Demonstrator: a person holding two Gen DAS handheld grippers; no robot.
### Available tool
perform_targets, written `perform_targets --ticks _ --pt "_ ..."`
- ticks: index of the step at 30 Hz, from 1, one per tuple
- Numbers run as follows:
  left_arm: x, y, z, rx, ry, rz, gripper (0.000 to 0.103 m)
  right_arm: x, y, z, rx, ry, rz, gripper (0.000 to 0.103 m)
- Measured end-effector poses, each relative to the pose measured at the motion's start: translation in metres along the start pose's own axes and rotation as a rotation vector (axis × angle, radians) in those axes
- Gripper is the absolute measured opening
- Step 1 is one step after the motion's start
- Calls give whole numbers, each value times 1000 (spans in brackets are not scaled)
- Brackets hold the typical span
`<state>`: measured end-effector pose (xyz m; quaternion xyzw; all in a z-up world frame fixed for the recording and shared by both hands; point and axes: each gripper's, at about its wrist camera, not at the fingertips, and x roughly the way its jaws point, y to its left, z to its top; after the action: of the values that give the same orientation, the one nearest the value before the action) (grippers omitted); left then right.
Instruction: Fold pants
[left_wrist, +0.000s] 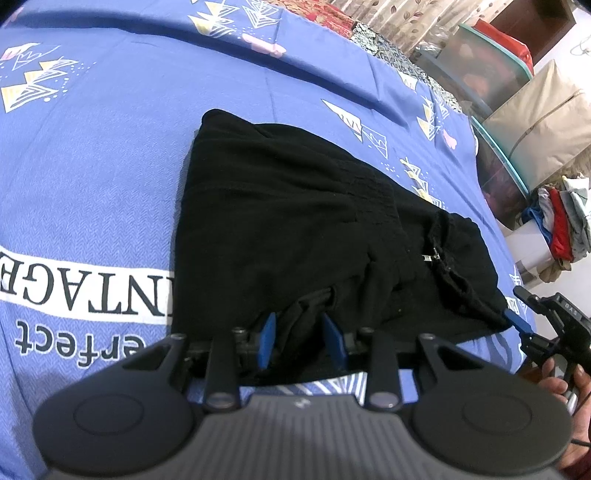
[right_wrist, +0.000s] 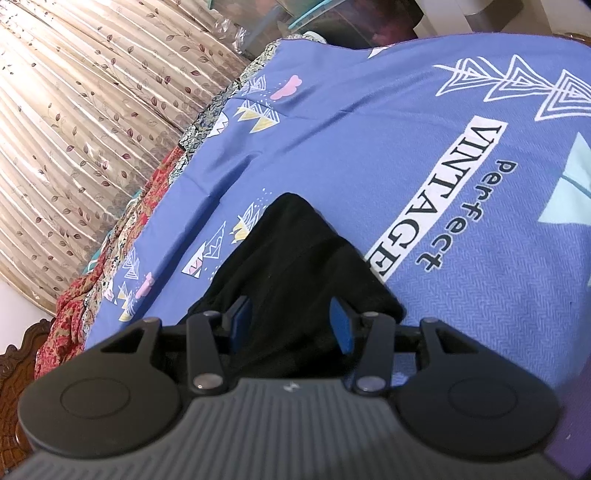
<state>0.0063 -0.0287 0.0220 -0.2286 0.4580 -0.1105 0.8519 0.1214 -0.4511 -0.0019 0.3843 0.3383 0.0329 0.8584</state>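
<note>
fingers of the left gripper (left_wrist: 301, 341) and right gripper (right_wrist: 291, 325) are shown parted, black cloth between them but apparently unclamped, at the near edge of the pants (left_wrist: 295, 221), already folded compactly on the bedsheet (left_wrist: 92, 166), with little seemingly left.

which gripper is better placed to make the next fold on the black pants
Likely left: the left gripper has bunched fabric of the pants between its fingers at the near edge; the right gripper stands wider open at a corner.
</note>
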Motion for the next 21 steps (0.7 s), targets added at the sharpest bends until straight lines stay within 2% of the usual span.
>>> perform_targets --ticks 21 --pt "1 -1 0 15 -1 6 30 -9 -3 4 16 -37 3 51"
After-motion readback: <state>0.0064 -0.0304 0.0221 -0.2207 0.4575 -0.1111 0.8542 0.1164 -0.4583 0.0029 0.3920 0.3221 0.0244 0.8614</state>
